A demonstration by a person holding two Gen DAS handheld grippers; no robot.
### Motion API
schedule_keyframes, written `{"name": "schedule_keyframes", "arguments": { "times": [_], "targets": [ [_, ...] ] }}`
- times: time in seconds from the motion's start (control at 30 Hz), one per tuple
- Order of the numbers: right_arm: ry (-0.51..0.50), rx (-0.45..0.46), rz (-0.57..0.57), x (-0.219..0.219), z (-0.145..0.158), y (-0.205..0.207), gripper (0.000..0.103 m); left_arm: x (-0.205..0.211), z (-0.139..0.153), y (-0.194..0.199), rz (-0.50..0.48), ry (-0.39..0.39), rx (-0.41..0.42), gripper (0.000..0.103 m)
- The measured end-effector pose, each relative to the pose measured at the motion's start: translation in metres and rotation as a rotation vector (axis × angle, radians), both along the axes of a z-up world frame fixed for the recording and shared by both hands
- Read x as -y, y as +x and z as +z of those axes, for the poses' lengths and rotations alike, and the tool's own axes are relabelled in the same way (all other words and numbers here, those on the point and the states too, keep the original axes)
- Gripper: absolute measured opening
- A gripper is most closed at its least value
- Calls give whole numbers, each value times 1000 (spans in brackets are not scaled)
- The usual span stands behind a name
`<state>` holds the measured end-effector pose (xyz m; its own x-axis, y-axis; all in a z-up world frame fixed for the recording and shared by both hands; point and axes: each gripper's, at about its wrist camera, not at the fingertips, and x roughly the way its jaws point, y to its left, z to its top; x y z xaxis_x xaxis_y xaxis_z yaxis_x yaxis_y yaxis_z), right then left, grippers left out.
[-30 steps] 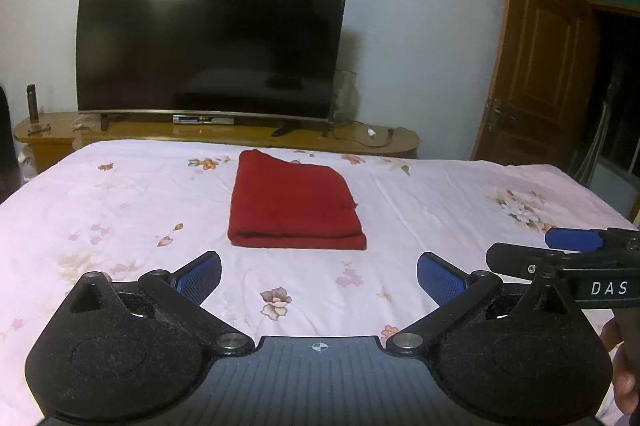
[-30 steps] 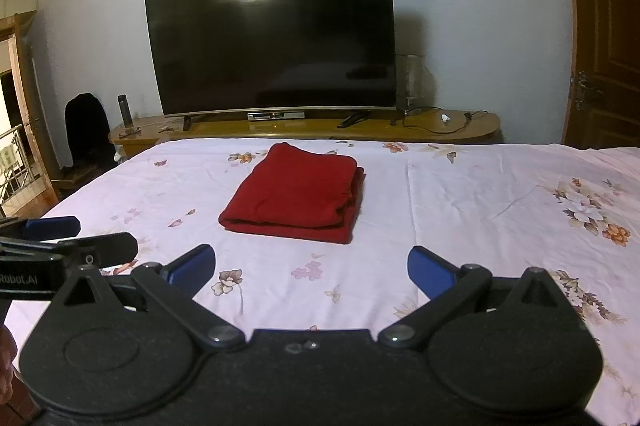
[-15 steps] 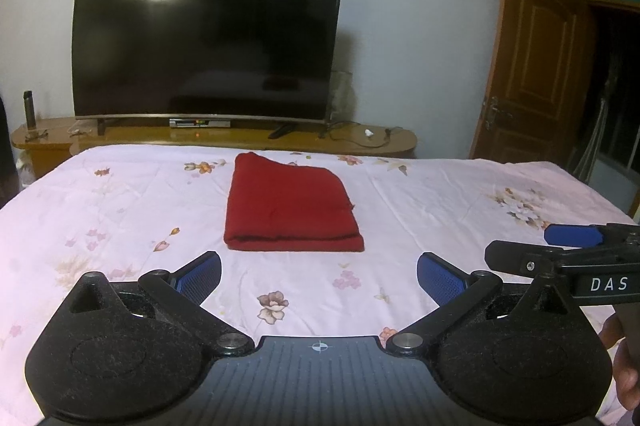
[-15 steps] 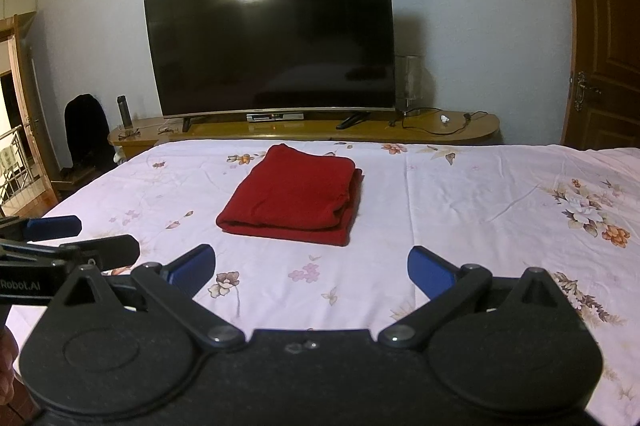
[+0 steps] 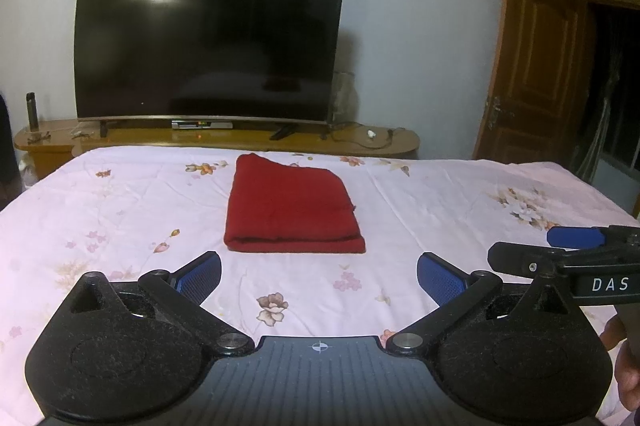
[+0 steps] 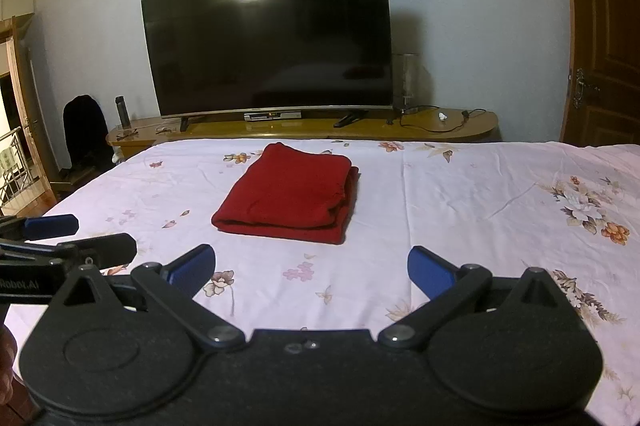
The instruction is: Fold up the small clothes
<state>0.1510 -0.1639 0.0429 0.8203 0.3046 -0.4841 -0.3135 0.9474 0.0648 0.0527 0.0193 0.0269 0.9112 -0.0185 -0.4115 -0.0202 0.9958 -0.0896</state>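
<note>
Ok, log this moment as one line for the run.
stage: fold done | red garment: folded, flat on floral bedsheet | left claw: open, empty, short of garment | right claw: open, empty

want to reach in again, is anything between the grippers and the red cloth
Nothing visible. Only bare floral bedsheet lies between the open left gripper and the folded red cloth, and likewise for the open right gripper.
</note>
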Motion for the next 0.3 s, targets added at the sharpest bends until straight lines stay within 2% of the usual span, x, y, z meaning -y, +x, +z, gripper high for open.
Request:
{"name": "schedule_keyframes", "arguments": {
  "times": [0.3],
  "targets": [
    [3, -1, 11, 2, -1, 2, 102, 1, 1, -3, -14, 6, 31, 103]
  ]
}}
